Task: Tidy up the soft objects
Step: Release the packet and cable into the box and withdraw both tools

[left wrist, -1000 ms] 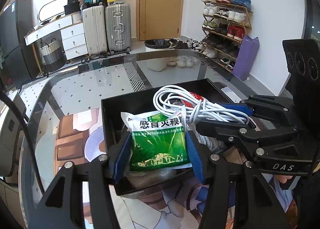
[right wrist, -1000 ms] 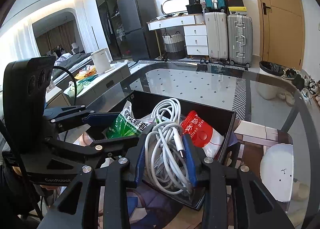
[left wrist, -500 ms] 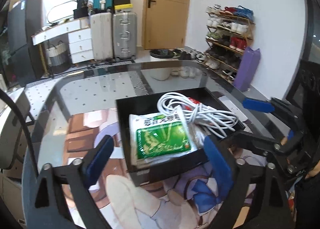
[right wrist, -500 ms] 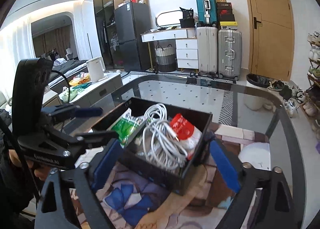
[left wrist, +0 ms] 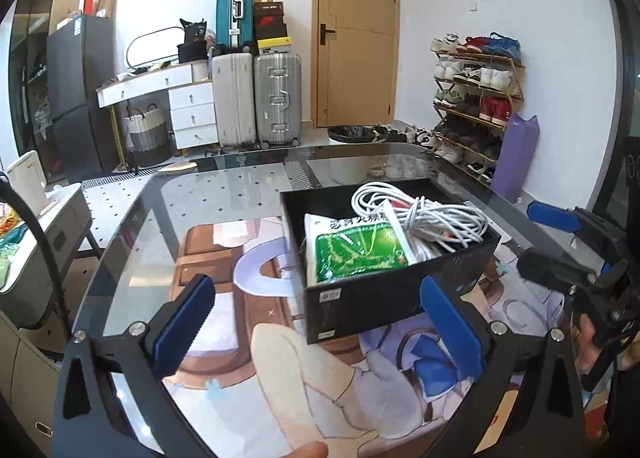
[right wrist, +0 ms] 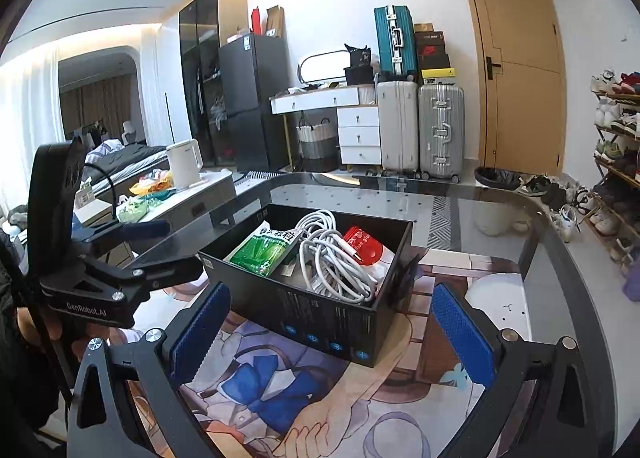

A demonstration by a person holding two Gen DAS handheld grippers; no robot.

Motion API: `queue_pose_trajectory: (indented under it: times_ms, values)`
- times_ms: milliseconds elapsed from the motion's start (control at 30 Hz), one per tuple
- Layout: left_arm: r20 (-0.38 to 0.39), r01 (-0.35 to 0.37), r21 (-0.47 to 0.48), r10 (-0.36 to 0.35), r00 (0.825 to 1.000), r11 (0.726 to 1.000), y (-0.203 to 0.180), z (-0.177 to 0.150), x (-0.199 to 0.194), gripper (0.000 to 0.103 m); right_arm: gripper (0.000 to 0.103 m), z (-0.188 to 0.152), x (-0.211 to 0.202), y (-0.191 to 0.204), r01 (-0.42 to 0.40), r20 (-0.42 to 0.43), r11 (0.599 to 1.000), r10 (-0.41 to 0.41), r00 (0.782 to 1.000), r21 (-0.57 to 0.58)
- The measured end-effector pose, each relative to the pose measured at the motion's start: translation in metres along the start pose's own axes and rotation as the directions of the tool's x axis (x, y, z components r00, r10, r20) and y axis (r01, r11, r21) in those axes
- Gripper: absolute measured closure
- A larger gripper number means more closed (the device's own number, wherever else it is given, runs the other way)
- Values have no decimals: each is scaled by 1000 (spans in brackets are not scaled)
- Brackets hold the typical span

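Observation:
A black box [left wrist: 360, 298] [right wrist: 304, 310] stands on the glass table. Inside it lie a green and white packet [left wrist: 352, 254] [right wrist: 264, 250], a coil of white cable [left wrist: 432, 214] [right wrist: 332, 258] and a red packet [right wrist: 364, 248]. My left gripper [left wrist: 316, 284] hangs in front of the box's near wall, its jaws opening wide, with nothing gripped and only the box's corner seen between them. My right gripper [right wrist: 331, 292] faces the box from the other side, its jaws also opening, with nothing between the pads. Each gripper shows in the other's view, both apart from the box.
The box rests on a cartoon-print mat [right wrist: 280, 398] under the glass table top [left wrist: 224, 194]. Suitcases [left wrist: 256, 98], a white drawer unit and a door stand behind. A shoe rack [left wrist: 476, 98] lines the right wall. A side counter with a white kettle [right wrist: 184, 166] is at the left.
The left gripper let go of the green packet and the right let go of the white cable. Both opened wide and drew back from the box.

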State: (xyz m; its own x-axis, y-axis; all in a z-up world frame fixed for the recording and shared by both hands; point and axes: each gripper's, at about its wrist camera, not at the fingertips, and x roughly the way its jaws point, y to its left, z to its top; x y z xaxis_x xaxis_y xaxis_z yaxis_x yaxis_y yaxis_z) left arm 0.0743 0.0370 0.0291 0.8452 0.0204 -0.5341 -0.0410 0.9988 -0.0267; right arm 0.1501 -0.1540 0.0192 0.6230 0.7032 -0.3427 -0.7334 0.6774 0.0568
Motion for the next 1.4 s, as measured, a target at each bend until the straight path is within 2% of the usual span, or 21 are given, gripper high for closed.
queue_pose_trajectory:
  times_ms: [267,700,1400]
  values:
    - [10,-24,0,24,1000,1000,1,-12,-4,0,1,-5,-5,9,1,19,1000,-1,1000,-10]
    - [10,-12,-35,12,1000,999,0,-19,-5,0,1,-8,-11,24,25,52,998,-22,998,-61]
    - [22,-8,-29,8,1000,1000,-2,-20,-9,0,1,-6,-13,15,16,70,999,-14,997,-36]
